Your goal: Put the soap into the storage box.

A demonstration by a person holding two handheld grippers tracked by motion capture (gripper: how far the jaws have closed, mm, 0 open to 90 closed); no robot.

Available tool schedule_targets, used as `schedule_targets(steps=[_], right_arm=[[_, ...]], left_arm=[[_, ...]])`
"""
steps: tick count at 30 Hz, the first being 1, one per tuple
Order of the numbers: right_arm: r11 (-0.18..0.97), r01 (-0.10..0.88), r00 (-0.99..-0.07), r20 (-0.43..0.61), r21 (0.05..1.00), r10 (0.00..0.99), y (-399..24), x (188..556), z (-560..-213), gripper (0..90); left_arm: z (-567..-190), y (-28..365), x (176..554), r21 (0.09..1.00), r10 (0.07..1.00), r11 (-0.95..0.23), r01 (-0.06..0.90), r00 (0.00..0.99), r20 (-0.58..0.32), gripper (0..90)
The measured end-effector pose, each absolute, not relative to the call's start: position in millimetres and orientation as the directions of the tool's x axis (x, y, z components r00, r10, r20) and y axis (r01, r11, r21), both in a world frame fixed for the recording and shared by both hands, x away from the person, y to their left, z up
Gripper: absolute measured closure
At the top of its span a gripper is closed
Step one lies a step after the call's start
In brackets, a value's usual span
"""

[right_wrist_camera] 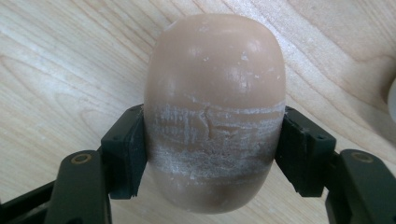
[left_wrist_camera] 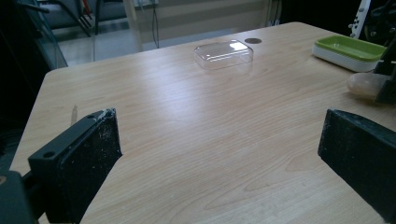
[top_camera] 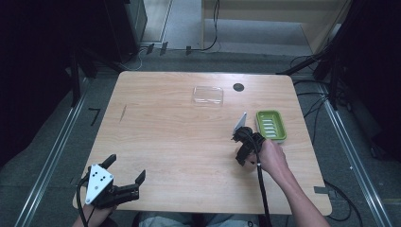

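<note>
Near the right edge of the wooden table (top_camera: 189, 142), the right gripper (top_camera: 242, 150) points down at the board and its jaws are clamped on a bar of soap (right_wrist_camera: 215, 107), one pad pressed to each long flank; the soap lies on the wood just beside the green soap dish (top_camera: 271, 125), touching neither its rim nor its white base as far as the frames show. Judged from this arrangement, the grasp is made, while lifting the bar and setting it into the dish remain to be done; the clear plastic lid (top_camera: 207, 95), lying apart toward the far edge next to a dark round grommet (top_camera: 238, 87), has probably yet to be fitted. The left gripper (top_camera: 126, 173) rests at the near left corner, jaws spread wide with nothing between them. Seen closely, the soap is a rounded oval, tan-pink and matte, with a whitish, scuffed band and a small crack across its middle where the pads grip.
</note>
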State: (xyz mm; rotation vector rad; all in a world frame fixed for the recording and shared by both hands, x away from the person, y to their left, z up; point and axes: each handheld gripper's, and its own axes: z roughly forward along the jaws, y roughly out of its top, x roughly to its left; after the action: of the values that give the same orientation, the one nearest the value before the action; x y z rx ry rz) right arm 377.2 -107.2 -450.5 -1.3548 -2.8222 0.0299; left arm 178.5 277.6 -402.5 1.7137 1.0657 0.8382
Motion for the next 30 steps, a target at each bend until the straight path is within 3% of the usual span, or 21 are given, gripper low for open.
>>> schedule_targets(steps=[30], right_arm=[[0.614, 0.789, -0.615, -0.006, -0.027, 0.789, -127.0, 377.6, -429.2, 33.3]], left_arm=[[-402.4, 277.6, 178.4, 0.935, 0.916, -0.203, 0.290, 0.393, 0.077, 0.0]])
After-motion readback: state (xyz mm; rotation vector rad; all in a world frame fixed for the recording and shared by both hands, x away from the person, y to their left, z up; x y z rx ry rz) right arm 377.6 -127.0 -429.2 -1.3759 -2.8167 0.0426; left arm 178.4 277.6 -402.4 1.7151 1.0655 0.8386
